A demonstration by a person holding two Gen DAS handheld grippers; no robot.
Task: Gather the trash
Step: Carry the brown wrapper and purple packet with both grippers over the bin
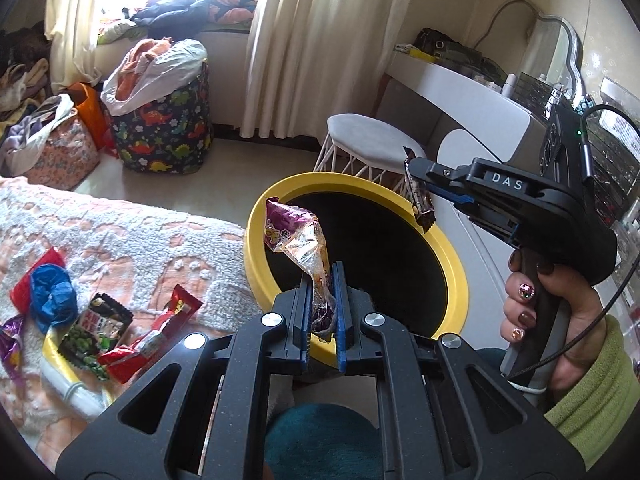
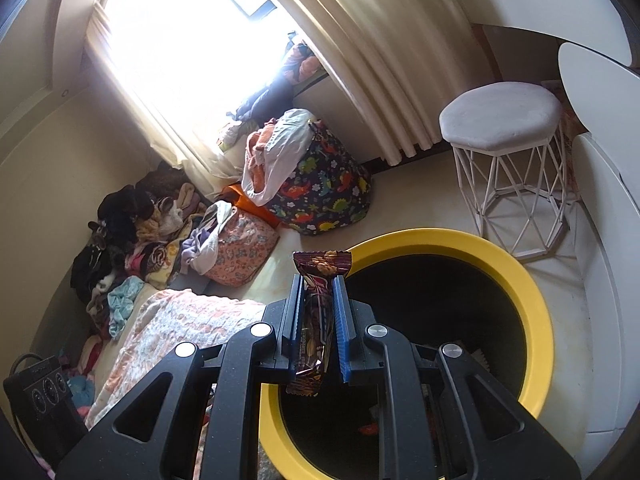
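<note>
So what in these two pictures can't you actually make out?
- Inside the yellow bin: both views show it mostly black; only faint scraps at the bottom in the right wrist view.
- Lower end of the purple wrapper: left wrist view, pinched between the left tool fingers.
- Print on the brown wrapper: right wrist view, too small and half covered by the right tool.
- Outside the window: blown out by glare.

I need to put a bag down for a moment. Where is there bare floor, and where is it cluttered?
Bare floor lies between the dinosaur bag, the white stool and the yellow bin. Clothes piles crowd the window corner, and wrappers litter the blanket.
</note>
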